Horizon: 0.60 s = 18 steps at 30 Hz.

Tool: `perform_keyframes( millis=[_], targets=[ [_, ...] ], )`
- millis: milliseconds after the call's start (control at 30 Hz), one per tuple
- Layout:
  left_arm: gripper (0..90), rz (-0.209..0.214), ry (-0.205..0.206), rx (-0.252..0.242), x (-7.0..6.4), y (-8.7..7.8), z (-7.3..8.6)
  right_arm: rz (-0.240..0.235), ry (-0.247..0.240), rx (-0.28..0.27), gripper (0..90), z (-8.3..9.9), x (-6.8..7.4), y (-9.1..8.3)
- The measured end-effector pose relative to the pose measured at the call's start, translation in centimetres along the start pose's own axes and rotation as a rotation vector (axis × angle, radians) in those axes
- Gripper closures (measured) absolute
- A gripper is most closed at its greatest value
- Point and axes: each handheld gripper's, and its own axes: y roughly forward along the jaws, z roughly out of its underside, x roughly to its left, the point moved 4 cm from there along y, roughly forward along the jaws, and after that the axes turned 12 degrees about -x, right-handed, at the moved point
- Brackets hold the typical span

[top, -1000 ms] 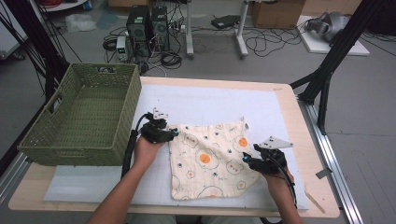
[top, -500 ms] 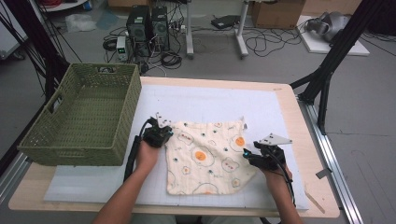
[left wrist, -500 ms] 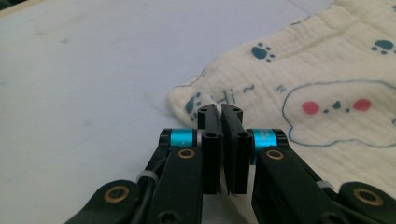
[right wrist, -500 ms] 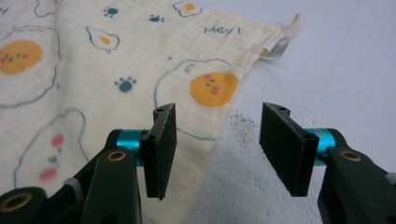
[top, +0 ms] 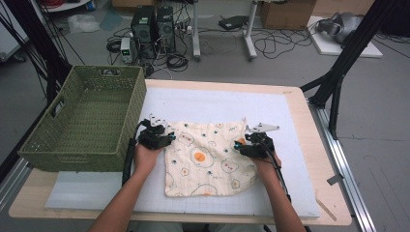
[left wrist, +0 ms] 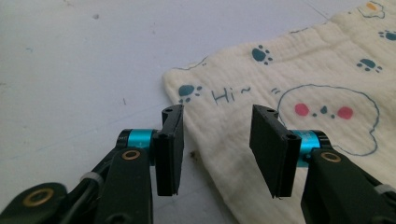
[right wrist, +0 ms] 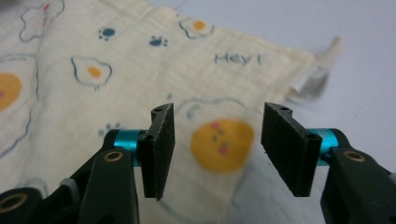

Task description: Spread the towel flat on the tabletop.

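Observation:
A cream cloth [top: 208,157] printed with fried eggs and paw prints lies flat on the white mat [top: 203,108]. My left gripper [top: 167,139] is open at the cloth's far left corner; in the left gripper view its jaws [left wrist: 217,147] straddle the cloth's left edge [left wrist: 224,121] near the "Hi~" print. At the cloth's right edge, close to the far right corner, my right gripper [top: 240,146] is open too. Its jaws [right wrist: 217,147] hover over an egg print on the cloth [right wrist: 140,60], with a small label [right wrist: 310,81] at the corner beyond.
A green woven basket [top: 87,123], with nothing in it, stands on the table's left side, just left of my left hand. The wooden table [top: 316,159] borders the mat. Beyond the table, computers, cables and stand legs sit on the floor.
Both grippers have moved a little toward the person along the cloth's side edges. The cloth now lies smoother and flatter than a second ago.

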Motion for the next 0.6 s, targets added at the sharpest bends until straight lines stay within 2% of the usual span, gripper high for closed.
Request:
perform_keyframes(
  millis=[67, 133, 167, 200, 233, 267, 333, 367, 400, 433, 467, 500, 600],
  targets=[
    [54.1, -0.002, -0.004, -0.003, 0.1, -0.2, 0.0, 0.016, -0.012, 0.023, 44.2, -0.3, -0.3, 1.3],
    [53.8, -0.004, -0.004, -0.002, 0.4, -0.5, 0.1, 0.029, -0.009, 0.033, 52.2, -0.4, -0.7, 2.3],
    [53.6, -0.005, -0.008, -0.003, 0.5, -0.7, 0.1, 0.036, -0.003, 0.029, 65.7, -0.6, -1.0, 2.5],
    [53.4, -0.005, -0.008, -0.001, 0.6, -0.8, 0.2, 0.022, 0.0, 0.038, 79.6, -0.8, -1.2, 2.7],
    [53.1, -0.005, -0.006, 0.002, 0.7, -1.0, 0.3, 0.023, -0.012, 0.047, 85.9, -1.0, -1.4, 2.9],
    [53.0, -0.005, -0.01, 0.003, 0.7, -1.1, 0.4, 0.051, -0.033, 0.057, 86.5, -1.2, -1.8, 3.0],
    [53.0, -0.008, -0.008, 0.0, 0.8, -1.4, 0.4, 0.172, -0.059, 0.071, 87.0, -1.4, -2.6, 3.1],
    [53.2, -0.009, -0.009, -0.004, 0.8, -1.5, 0.4, 0.214, -0.047, 0.059, 89.3, -1.6, -3.2, 3.0],
    [53.3, -0.005, -0.012, -0.009, 0.8, -1.6, 0.4, 0.251, -0.02, 0.037, 84.6, -1.6, -3.6, 2.9],
    [53.8, 0.005, -0.009, -0.008, 0.7, -1.7, 0.5, 0.264, 0.02, 0.015, 79.2, -1.6, -4.0, 2.8],
    [53.9, 0.013, -0.008, -0.007, 0.5, -1.7, 0.5, 0.256, 0.056, -0.003, 75.2, -1.6, -4.3, 2.6],
    [54.0, 0.022, -0.007, -0.006, 0.4, -1.7, 0.4, 0.25, 0.069, -0.009, 72.9, -1.7, -4.3, 2.5],
    [53.3, 0.055, -0.026, 0.006, -0.2, -1.3, 0.6, 0.209, 0.06, -0.015, 66.2, -2.0, -4.0, 1.8]
  ],
)
